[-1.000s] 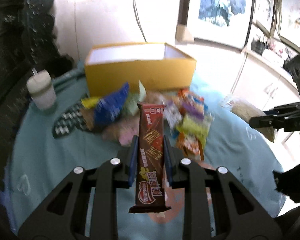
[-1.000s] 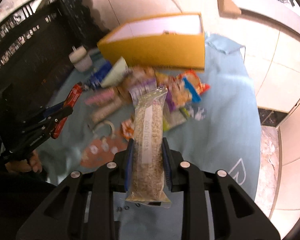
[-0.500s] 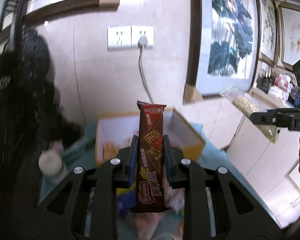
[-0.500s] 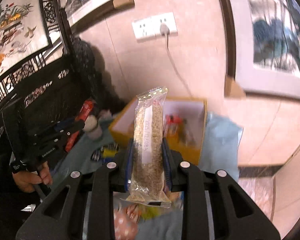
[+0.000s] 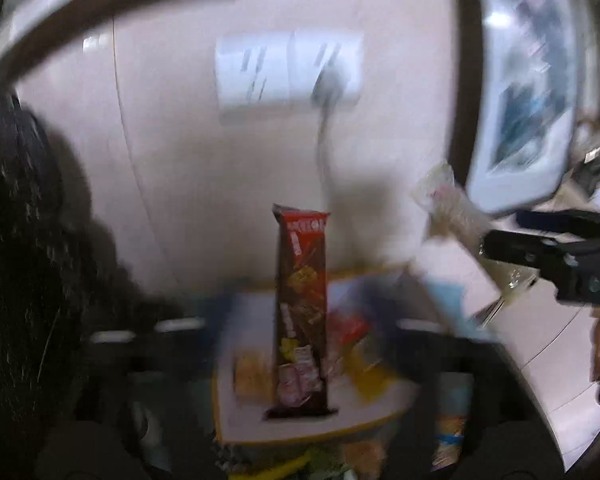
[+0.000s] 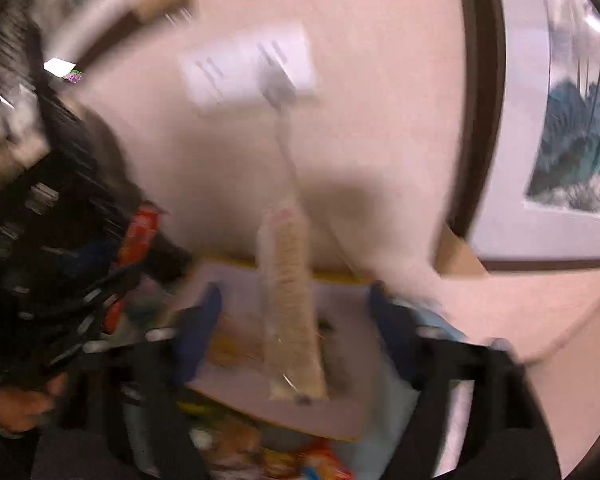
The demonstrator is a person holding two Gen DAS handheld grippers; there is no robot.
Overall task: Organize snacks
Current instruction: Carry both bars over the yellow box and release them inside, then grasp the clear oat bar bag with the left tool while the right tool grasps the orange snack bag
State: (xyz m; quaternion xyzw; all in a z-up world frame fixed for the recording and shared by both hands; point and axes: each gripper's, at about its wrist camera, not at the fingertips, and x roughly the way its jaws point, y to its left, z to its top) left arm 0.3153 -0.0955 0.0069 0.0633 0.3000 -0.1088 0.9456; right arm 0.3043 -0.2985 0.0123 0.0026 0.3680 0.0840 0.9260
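Chocolate wafer bar (image 5: 302,312) stands lengthwise above the yellow box (image 5: 300,432), loose between the left claw (image 5: 300,328)'s wide-spread fingers. At 3 o'clock, the right claw (image 6: 296,308), also spread wide, frames the cereal bag (image 6: 290,300) over the box.

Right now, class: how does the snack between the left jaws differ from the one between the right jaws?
The chocolate wafer bar has an opaque brown and red printed wrapper; the grain packet is clear, showing pale contents. The bar looks flat and stiff, the packet rounded. Both stand upright over the yellow box.
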